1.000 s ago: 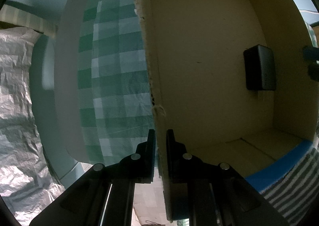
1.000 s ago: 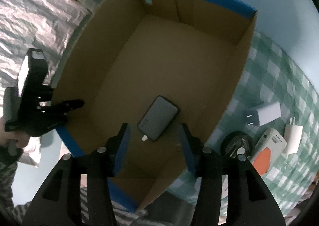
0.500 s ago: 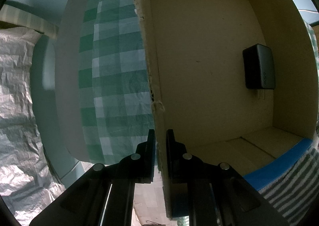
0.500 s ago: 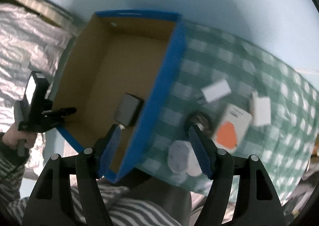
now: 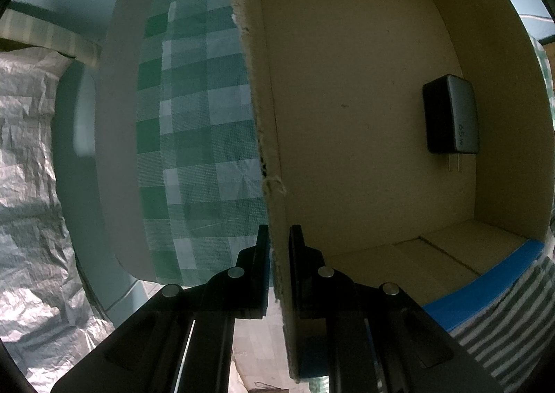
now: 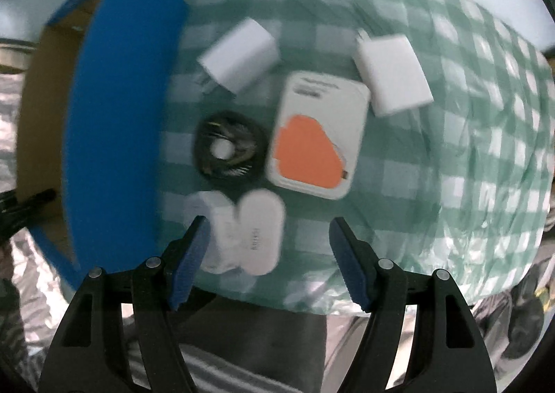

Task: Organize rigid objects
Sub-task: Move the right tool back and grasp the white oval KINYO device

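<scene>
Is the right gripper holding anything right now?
No. The right gripper stands open and empty above the checked cloth, with the white chargers lying loose below it.

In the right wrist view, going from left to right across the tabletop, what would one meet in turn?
Blue-sided cardboard box → coiled black cable → white case with the orange patch → flat white charger. The other white pieces overlap these in the order, so I leave them out.

Motion blur smears the white charger (image 6: 239, 54) and coiled black cable (image 6: 229, 150); the box (image 6: 114, 115) runs off-frame.
</scene>
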### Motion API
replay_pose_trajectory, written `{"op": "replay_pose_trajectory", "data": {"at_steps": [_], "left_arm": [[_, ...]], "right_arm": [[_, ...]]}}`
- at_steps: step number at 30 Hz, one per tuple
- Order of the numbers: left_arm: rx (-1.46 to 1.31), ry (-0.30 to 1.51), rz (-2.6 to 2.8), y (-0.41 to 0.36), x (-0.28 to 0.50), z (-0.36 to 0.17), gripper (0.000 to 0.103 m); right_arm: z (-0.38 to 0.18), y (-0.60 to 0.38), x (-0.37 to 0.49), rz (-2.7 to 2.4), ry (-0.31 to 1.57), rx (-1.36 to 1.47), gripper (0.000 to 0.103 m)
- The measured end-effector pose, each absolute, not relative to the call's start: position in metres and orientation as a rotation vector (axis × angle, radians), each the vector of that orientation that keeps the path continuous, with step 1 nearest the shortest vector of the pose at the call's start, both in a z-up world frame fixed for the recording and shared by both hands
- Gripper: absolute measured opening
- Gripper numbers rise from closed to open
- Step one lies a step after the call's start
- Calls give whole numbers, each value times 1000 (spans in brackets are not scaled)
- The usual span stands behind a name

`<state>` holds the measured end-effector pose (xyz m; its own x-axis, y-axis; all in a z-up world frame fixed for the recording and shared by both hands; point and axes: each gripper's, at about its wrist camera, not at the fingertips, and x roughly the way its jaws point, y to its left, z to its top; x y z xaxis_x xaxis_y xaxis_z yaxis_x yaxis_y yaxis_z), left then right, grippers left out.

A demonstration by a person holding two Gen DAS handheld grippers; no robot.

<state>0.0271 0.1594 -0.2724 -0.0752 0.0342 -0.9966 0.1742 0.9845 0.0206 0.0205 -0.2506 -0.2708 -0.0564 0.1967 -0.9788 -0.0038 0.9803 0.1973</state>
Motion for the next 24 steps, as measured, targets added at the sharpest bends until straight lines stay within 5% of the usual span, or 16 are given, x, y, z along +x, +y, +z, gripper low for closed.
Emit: {"op": "replay_pose_trajectory", "data": {"at_steps": [20, 24], "left_arm": [[161, 1652, -118, 158, 27, -272, 12], [163, 1653, -119, 157, 26, -271, 12]], "right_arm": [[-321, -232, 20, 166, 1691, 90, 71], [-329, -227, 25, 176, 1698, 111, 57]]}}
